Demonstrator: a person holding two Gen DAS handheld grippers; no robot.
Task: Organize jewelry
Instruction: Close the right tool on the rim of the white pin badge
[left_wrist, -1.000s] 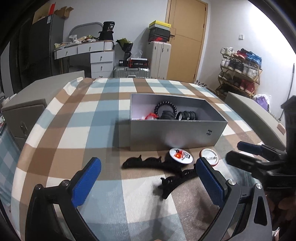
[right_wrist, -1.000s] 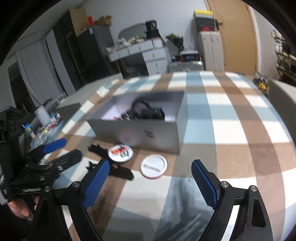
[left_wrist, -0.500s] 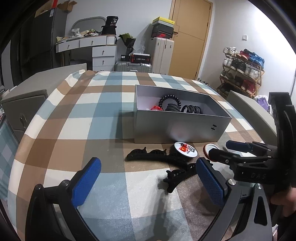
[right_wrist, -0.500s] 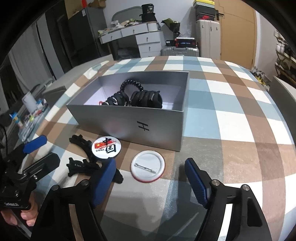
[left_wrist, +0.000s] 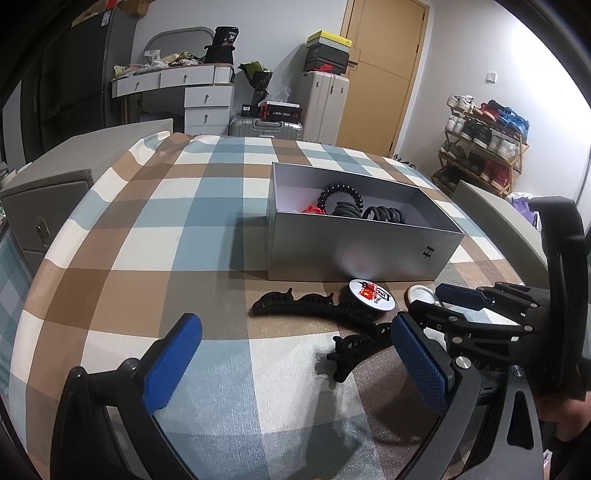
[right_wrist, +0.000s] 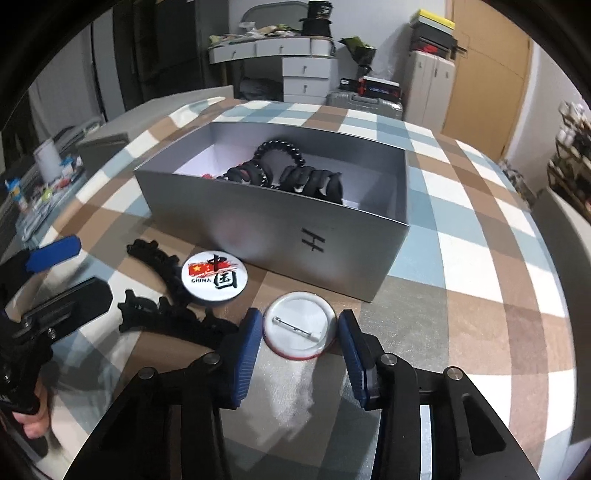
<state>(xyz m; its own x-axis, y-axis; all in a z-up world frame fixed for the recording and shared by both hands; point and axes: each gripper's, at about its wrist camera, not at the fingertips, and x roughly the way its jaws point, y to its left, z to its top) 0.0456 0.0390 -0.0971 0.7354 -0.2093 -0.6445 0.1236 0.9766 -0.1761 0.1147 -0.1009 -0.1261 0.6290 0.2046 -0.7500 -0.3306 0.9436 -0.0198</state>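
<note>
1. Right gripper (right_wrist: 300, 339): blue-padded fingers (right_wrist: 243, 354) stand apart, one on each side of the round white pin badge lying face-down (right_wrist: 300, 325) with its metal pin showing. Whether the pads touch the badge rim cannot be determined.
2. Left gripper (left_wrist: 295, 365): blue pads spread wide apart, holding nothing, hovering above the checked blue, brown and white tablecloth (left_wrist: 147, 229).
3. Ahead of the right gripper: open grey rectangular cardboard box (right_wrist: 280, 225), marked with a black symbol on its near wall, sitting on the cloth just beyond the face-down badge.
4. Inside the box: black beaded bracelet (right_wrist: 280, 149), black coiled hair ties (right_wrist: 314, 181) and a small red item, partly hidden.
5. Forward-left of the right gripper: round white "CHINA" badge with red flag print (right_wrist: 214, 277), resting against a black toothed plastic hair clip (right_wrist: 155, 254).
6. Directly left of the right gripper's left finger: second black plastic hair clip (right_wrist: 173, 319), close beside that finger.
7. Left wrist view: right gripper (left_wrist: 439, 303) sits at the face-down badge (left_wrist: 419, 293), to the right of the left gripper.
</note>
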